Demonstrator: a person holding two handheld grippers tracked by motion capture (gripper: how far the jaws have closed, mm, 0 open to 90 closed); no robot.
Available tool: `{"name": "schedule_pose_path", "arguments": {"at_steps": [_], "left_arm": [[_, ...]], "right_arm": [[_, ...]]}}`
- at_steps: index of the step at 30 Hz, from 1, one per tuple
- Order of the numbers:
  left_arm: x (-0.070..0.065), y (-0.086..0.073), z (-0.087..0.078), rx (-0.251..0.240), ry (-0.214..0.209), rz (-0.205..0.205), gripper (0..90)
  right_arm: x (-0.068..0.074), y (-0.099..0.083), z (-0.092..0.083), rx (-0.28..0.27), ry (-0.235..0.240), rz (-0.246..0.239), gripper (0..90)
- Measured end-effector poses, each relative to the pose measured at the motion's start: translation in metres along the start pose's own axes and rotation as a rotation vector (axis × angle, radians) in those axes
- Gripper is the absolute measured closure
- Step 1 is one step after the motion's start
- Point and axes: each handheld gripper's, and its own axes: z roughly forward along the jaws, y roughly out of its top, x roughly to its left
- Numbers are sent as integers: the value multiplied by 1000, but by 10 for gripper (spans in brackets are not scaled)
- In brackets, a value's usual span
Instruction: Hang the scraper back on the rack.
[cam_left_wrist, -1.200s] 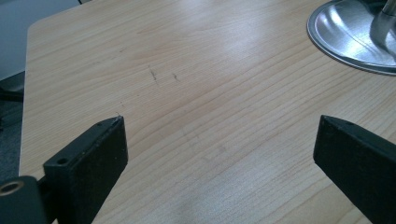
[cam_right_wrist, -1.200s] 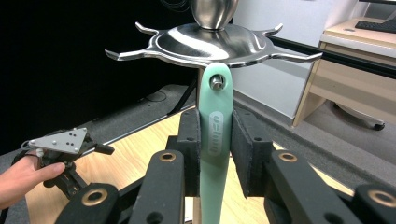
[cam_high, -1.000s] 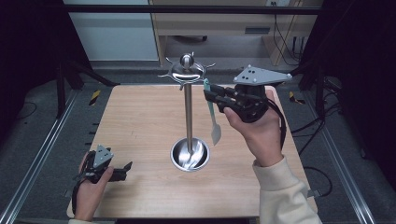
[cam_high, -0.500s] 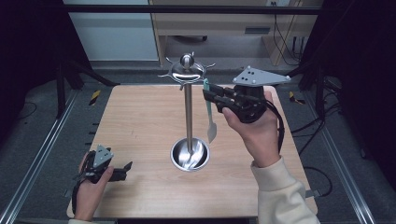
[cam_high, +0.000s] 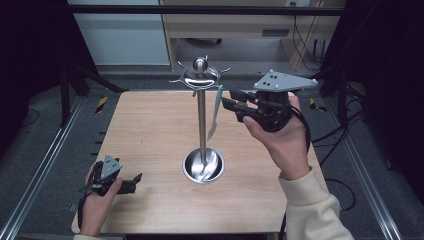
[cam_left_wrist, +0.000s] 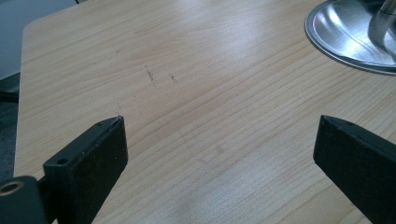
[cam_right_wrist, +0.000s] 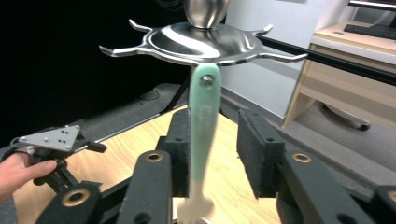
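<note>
A steel utensil stand (cam_high: 201, 120) rises from a round base (cam_high: 203, 166) at the table's middle. A mint-green handled utensil (cam_high: 216, 111) hangs by its end hole from a hook of the stand's top disc (cam_right_wrist: 201, 39). My right gripper (cam_high: 229, 98), held high to the right of the pole, is open. Its pads (cam_right_wrist: 258, 144) stand apart on either side of the utensil's handle (cam_right_wrist: 204, 121), whose blurred lower end dangles. My left gripper (cam_high: 136, 179) rests open on the table at the near left, with bare wood between its jaws (cam_left_wrist: 219, 140).
The stand's base (cam_left_wrist: 350, 37) lies ahead and right of the left gripper. The wooden table (cam_high: 145, 130) has metal rails along both sides. A desk (cam_high: 235, 25) and cables stand beyond the far edge. The left hand with its gripper (cam_right_wrist: 56, 144) appears in the right gripper view.
The utensil's lower end rose and swung left towards the pole, and the utensil now hangs from the hook. The right gripper shifted slightly with it. The left gripper stayed put.
</note>
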Motion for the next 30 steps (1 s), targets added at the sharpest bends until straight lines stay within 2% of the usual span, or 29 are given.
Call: {"name": "schedule_pose_path", "arguments": {"at_steps": [2, 5, 7, 9, 11, 13, 14, 18, 24, 30], "left_arm": [[0, 0, 0, 2, 1, 2, 28], [0, -1, -1, 4, 4, 2, 28], [1, -1, -1, 5, 4, 1, 28], [0, -1, 0, 3, 3, -1, 28], [0, 0, 0, 5, 3, 2, 28], [0, 0, 0, 8, 3, 3, 28], [0, 0, 0, 7, 4, 3, 28], [-1, 0, 0, 9, 4, 3, 28], [0, -1, 0, 6, 5, 1, 28], [-1, -1, 1, 6, 2, 2, 28]], "right_arm": [[-2, 1, -3, 6, -20, 6, 564], [-7, 2, -7, 13, -74, 11, 459], [-11, 2, -9, 10, -123, 19, 383], [-15, 1, -11, 2, -185, 39, 249], [-20, -1, -12, 18, -237, 67, 211], [-23, -5, -14, 20, -275, 69, 145], [-25, -7, -15, 21, -289, 65, 143], [-31, -17, -21, 8, -326, 70, 95], [-39, -35, -23, 28, -357, 82, 77], [-37, -59, -20, 42, -349, 72, 53]]}}
